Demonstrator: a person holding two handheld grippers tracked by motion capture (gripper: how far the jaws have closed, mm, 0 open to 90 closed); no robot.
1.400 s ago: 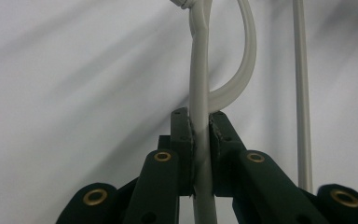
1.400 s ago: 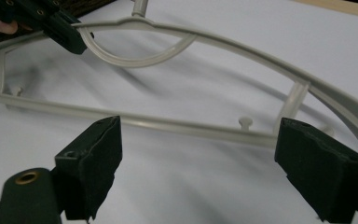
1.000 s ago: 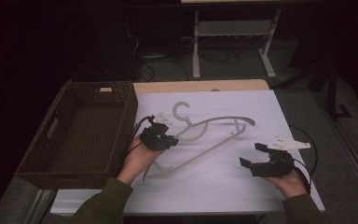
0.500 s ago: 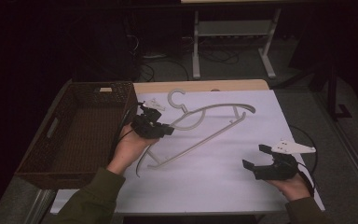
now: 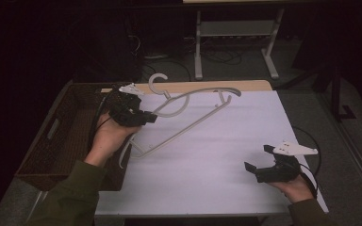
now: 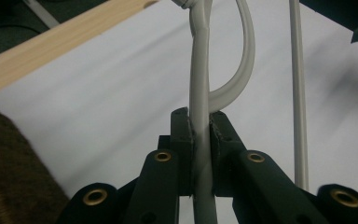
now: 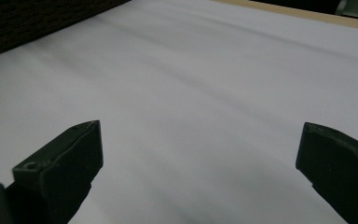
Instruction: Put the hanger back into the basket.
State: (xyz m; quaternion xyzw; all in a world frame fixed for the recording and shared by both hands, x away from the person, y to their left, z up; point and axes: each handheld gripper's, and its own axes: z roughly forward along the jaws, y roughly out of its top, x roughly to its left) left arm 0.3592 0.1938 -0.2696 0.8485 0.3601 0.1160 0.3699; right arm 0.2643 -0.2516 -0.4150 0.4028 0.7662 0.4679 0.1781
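1. The pale grey hanger [image 5: 188, 120] hangs tilted over the white sheet [image 5: 226, 155] on the tabletop. Its long axis slants from low near the sheet's left edge up toward the far edge, and its hook [image 5: 158, 82] rises above the tabletop's far wooden edge [image 5: 207, 86].
2. The left gripper [image 5: 146, 117] is clamped on the hanger's left shoulder bar. In the left gripper view the bar [image 6: 200, 126] stands straight up between the two pads, which press on it from both sides.
3. The hanger therefore reaches away from that gripper to the right and toward the far edge, while its lower end dips close to the sheet beside the brown wicker basket [image 5: 61, 136].
4. The basket stands just beside the gripping hand, off the sheet's left edge. Judging by this, the left hand is by far the nearer one for any carry into the basket.
5. The right gripper [image 5: 260, 159] rests near the sheet's near right corner, well apart from the hanger. Its jaws have just been opening and stand wide with nothing between them, and its own view shows bare sheet [image 7: 205, 93] ahead.
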